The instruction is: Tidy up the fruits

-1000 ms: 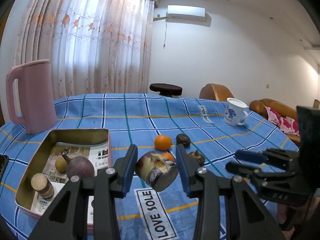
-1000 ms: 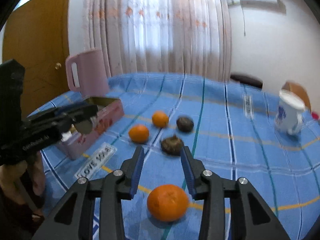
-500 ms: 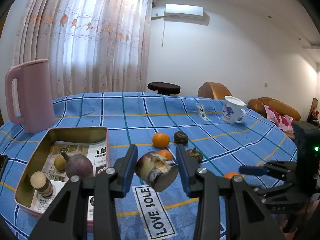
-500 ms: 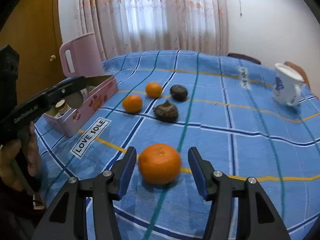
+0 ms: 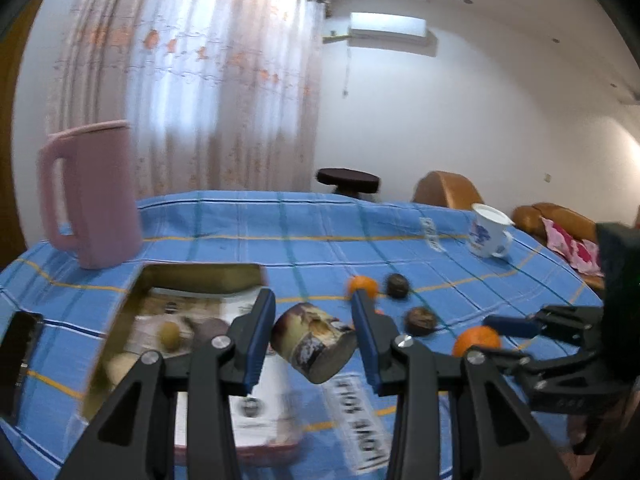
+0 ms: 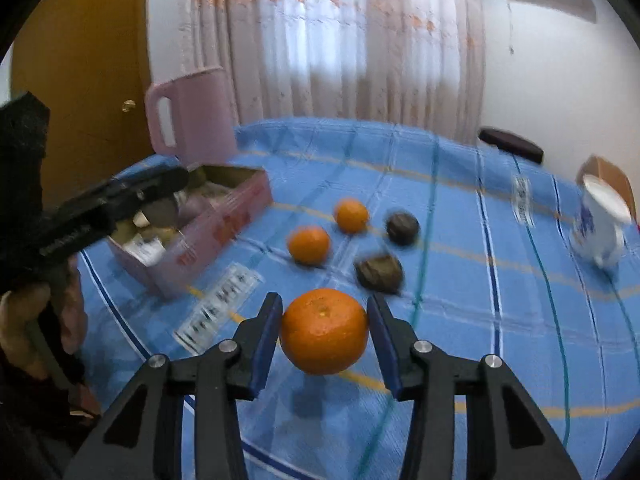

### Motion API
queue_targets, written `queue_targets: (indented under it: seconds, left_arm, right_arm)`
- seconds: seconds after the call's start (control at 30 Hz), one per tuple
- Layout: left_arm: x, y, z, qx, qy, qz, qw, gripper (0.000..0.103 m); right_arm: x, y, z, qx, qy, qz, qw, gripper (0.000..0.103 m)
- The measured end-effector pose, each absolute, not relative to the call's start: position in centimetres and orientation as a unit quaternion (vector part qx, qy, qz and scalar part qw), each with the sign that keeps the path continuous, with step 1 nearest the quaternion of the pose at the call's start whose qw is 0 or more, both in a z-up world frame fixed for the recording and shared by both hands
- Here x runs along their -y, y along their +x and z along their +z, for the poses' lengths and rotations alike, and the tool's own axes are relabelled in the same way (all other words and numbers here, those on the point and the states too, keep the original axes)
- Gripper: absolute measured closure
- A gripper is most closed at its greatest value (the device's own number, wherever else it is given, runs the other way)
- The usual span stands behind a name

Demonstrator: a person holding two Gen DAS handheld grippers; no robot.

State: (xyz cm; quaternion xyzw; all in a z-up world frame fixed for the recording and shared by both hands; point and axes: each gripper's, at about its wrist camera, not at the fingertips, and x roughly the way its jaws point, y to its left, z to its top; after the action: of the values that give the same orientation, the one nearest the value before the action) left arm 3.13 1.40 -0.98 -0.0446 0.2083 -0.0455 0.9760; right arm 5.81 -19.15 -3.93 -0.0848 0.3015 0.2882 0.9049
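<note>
While the left claw (image 5: 313, 338) grips a small patterned jar (image 5: 313, 344) between its blue pads, tilted and held above the table (image 5: 304, 224) just right of the tin (image 5: 200, 276), the right claw (image 6: 325, 330) is closed around an orange (image 6: 324, 330), both pads touching its sides. The orange appears lifted, with a shadow on the blue checked cloth beneath it.

The tin is the landmark: a pink-sided box (image 6: 208, 240) lined with printed paper, holding a purple fruit (image 5: 210, 330), a small yellow-green fruit (image 5: 170, 332) and a pale round item at its near end, blurred. Behind the tin stands a pink jug (image 5: 94, 196). To the right of the tin, on the cloth, lie two loose oranges (image 6: 309, 244) (image 6: 351, 215) and two dark brown fruits (image 6: 402, 224) (image 6: 379, 272), near one another. Further right of the tin, well apart from it, a white mug (image 5: 490, 236) with blue print stands upright.

In the left wrist view the right claw (image 5: 496, 338) shows to the right of the tin with its orange (image 5: 476, 340). In the right wrist view the left claw (image 6: 160, 204) hangs over the tin's near end, the jar mostly hidden behind it.
</note>
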Motion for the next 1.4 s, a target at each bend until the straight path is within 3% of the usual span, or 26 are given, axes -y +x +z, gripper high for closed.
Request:
queue_targets:
  seconds: [0.33,0.83,0.97,1.17,1.4]
  left_arm:
    - [-10.1,4.7,-1.3,-0.248,-0.072,0.026,0.966,0.062]
    - [-11.4,4.8,-4.0,-0.281,-0.069,0.044,0.956,0.06]
    - [-10.8,4.2,-3.4,-0.267,-0.059,0.052,0.96,0.027]
    - [-8.9,3.9,-1.9,-0.244,-0.053,0.045,0.967,0.01]
    - [-3.2,5.6,-1.4,-0.25,-0.039,-0.009,0.967,0.01]
  right_arm:
    - [8.3,5.1,1.1,-0.231,-0.138,0.391,0.88,0.057]
    - [1.3,6.2,-4.5,-0.277,-0.167,0.434,0.841,0.056]
    - [2.0,5.9,-4.4,-0.265,-0.16,0.43,0.848,0.055]
    - [7.0,6.1,-2.7,-0.24,-0.133,0.397,0.876,0.049]
    - [16.1,10.1,-2.9,-0.264,-0.109,0.262,0.922,0.049]
